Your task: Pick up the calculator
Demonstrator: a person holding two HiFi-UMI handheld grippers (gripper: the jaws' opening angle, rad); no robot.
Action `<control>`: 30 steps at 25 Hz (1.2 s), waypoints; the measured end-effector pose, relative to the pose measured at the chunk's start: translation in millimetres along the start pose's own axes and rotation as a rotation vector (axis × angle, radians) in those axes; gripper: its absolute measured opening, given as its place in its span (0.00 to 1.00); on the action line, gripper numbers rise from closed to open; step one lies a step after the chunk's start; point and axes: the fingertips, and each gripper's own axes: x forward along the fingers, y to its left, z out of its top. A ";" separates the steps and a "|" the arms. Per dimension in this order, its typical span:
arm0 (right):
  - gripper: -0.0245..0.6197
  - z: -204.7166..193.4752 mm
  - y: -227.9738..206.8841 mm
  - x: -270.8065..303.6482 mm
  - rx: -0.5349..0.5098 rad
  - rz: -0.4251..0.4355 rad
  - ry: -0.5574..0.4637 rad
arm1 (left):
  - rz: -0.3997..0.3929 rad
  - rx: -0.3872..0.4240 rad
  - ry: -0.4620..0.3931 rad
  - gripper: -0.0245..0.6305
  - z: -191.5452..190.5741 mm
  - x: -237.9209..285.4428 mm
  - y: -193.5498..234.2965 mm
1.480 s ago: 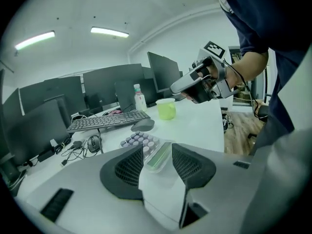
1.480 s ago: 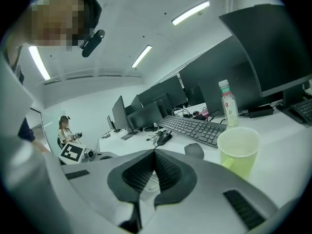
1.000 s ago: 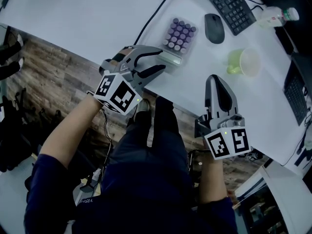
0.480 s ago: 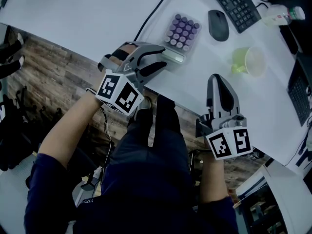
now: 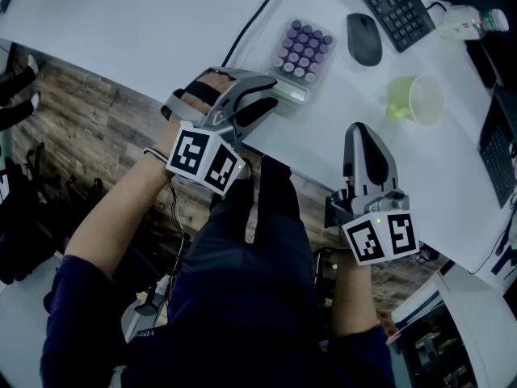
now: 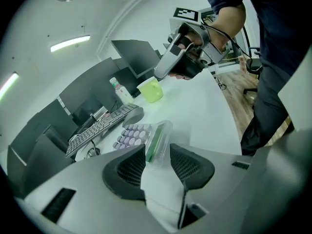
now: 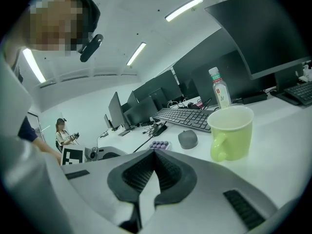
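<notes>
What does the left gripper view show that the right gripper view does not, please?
Only the left gripper view: the display end of the calculator between the closing jaws of the left gripper, not yet gripped, and the right gripper held above the desk. Only the right gripper view: that gripper's jaws together, empty, and a distant person. Both: the calculator's purple keys, green mug, keyboard, mouse, bottle.

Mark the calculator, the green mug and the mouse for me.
calculator (image 5: 300, 51), head view, on its purple keypad.
green mug (image 7: 237, 135), right gripper view, on its outer wall below the rim.
mouse (image 5: 364, 39), head view, on the middle of its back.
</notes>
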 end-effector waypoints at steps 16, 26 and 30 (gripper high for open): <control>0.04 -4.4 0.6 4.3 0.006 -0.002 0.013 | 0.050 0.093 0.066 0.26 -4.9 6.7 -1.1; 0.04 5.7 3.2 6.9 0.000 -0.005 0.001 | 0.054 0.151 0.041 0.21 0.3 3.8 -1.4; 0.04 13.7 4.5 4.7 -0.006 -0.007 -0.010 | 0.053 0.181 0.026 0.19 5.1 -1.7 1.9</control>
